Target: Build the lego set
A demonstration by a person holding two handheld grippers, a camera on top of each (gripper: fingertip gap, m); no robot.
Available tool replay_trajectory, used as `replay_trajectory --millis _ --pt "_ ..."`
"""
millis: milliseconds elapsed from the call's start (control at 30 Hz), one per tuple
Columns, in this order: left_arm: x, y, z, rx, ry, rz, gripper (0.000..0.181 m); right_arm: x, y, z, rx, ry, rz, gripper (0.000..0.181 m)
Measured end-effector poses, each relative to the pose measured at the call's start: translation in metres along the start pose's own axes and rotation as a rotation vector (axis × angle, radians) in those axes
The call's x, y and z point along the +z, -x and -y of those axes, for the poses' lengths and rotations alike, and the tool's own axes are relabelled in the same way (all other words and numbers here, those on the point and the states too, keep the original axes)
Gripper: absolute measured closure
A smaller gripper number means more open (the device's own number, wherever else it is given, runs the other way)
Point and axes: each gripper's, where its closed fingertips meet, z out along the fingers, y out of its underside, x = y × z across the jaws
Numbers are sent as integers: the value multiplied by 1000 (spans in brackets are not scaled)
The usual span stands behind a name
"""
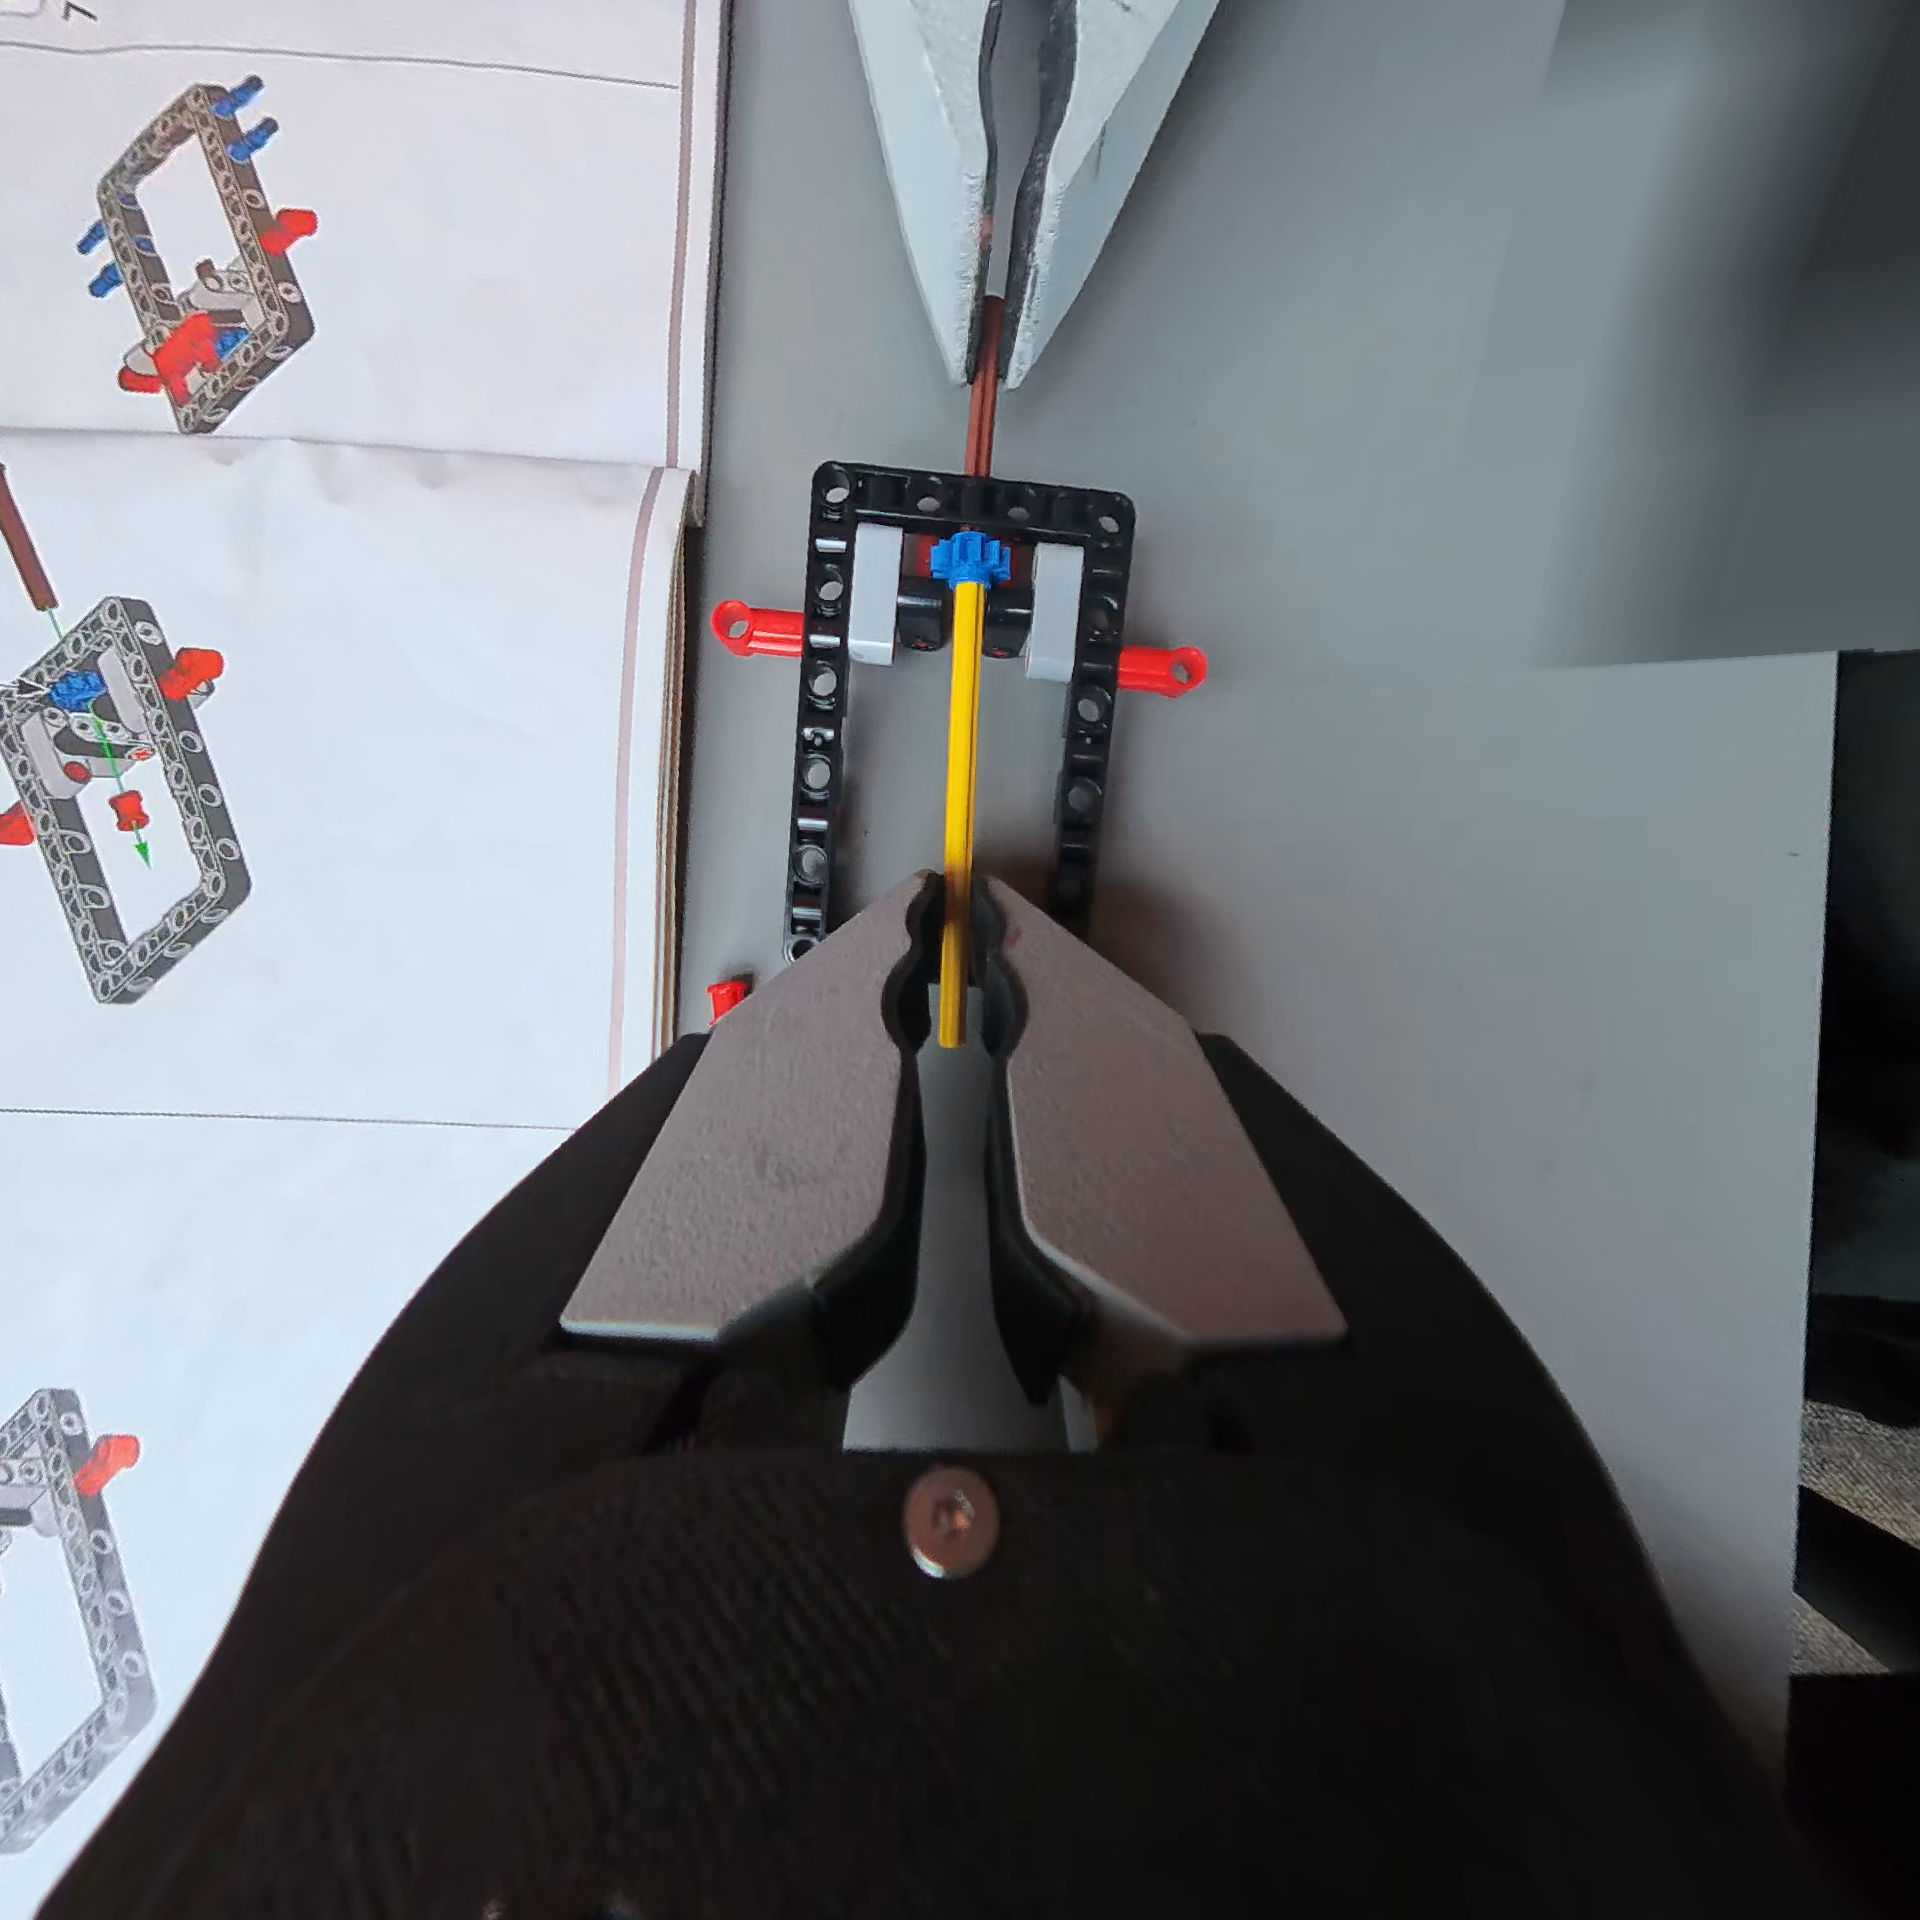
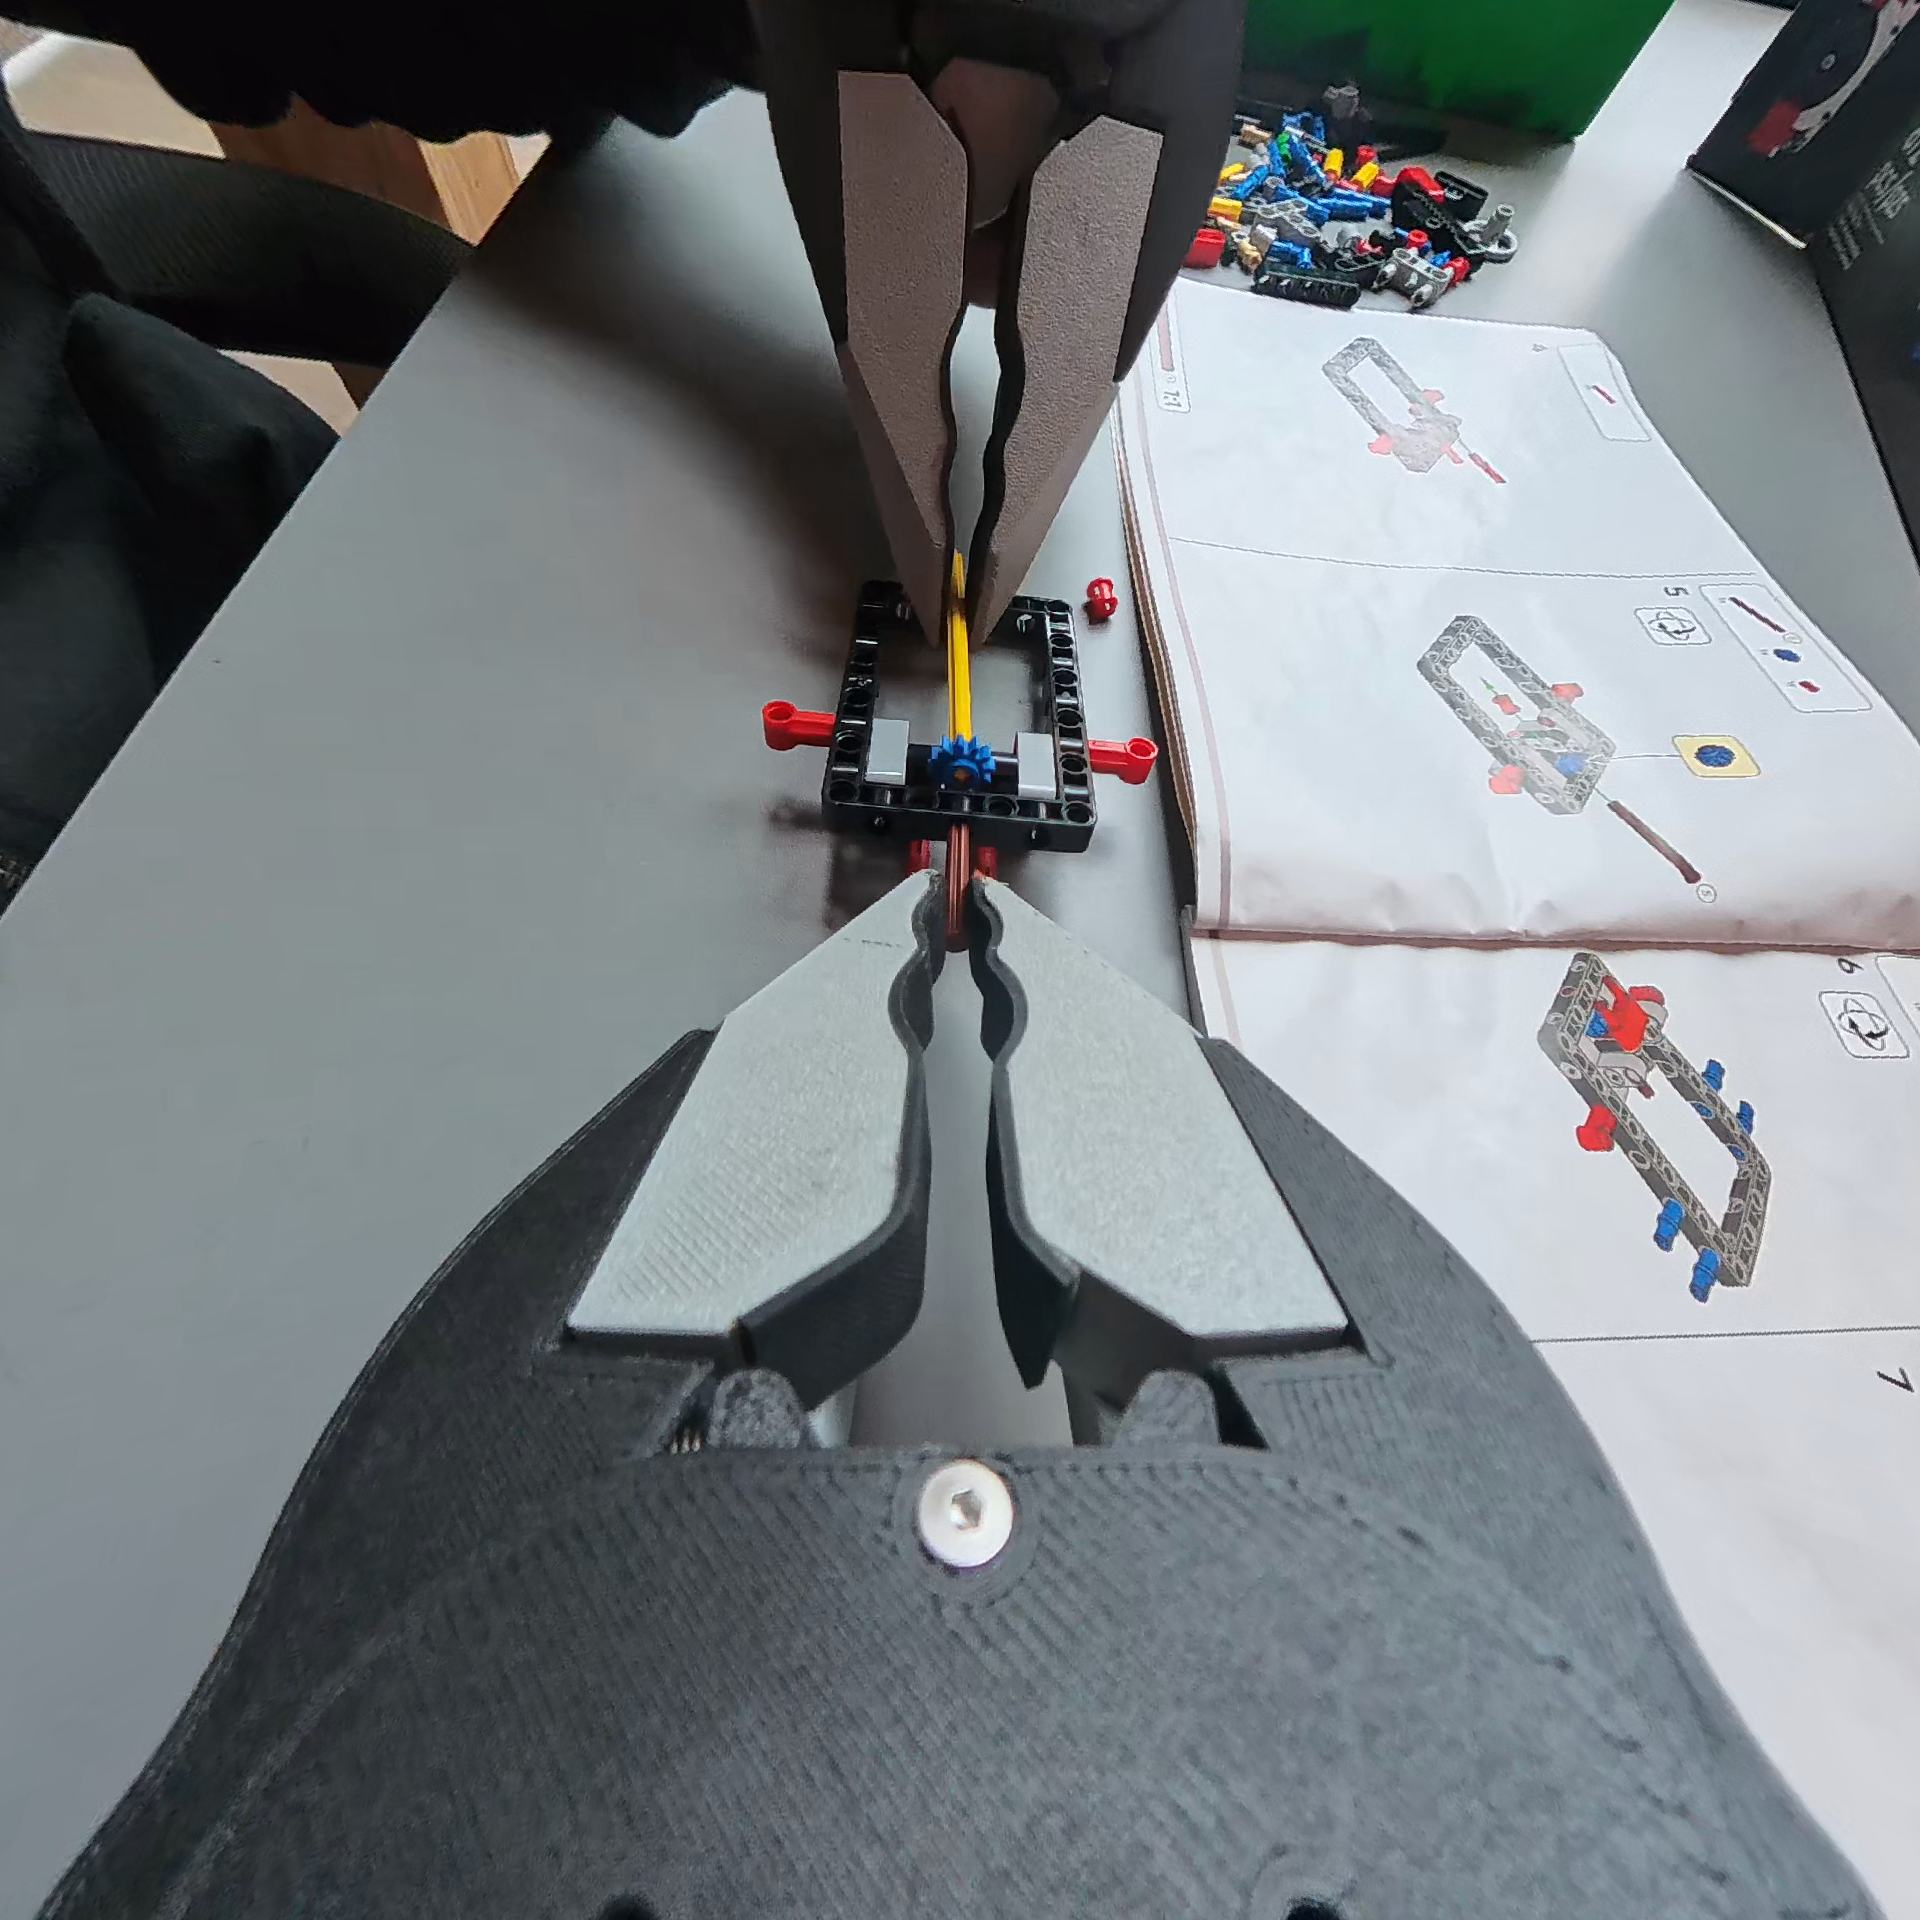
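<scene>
While flat on the grey table [image 1: 1351, 935] beside the instruction booklet [image 1: 343, 727], black frame [image 1: 821, 727] long axis in line with both tongs. Left gripper [image 1: 964, 883] clenched on yellow axle [image 1: 964, 727] reaching the blue gear [image 1: 968, 558]; right gripper [image 2: 958, 883] clenched on brown axle [image 2: 958, 862] at the opposite short side.

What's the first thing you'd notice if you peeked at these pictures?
Two pointy tools meet nose to nose over a black frame on the grey table. The left hand-held gripper pinches a yellow stick that reaches a blue gear; the right hand-held gripper pinches a brown stick.
</scene>
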Motion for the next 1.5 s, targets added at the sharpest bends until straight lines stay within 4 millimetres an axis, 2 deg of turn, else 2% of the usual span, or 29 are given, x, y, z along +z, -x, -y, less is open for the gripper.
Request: replay_trajectory --millis 267,767,933,1233,1500 --pt "1 3 0 5 21 5 178 -1 -1 -1 11 0 2 181" --pt "-1 2 0 -77 -157 11 178 3 -5 1 -3 0 9 181" --pt "-3 2 -2 -84 -158 10 178 4 -5 2 -83 2 -5 181" --pt "-6 3 -5 -96 -160 29 178 7 -7 5 -343 37 -80 181" --pt "-9 0 -4 -53 -177 47 179 8 -7 4 -365 36 -89 181"
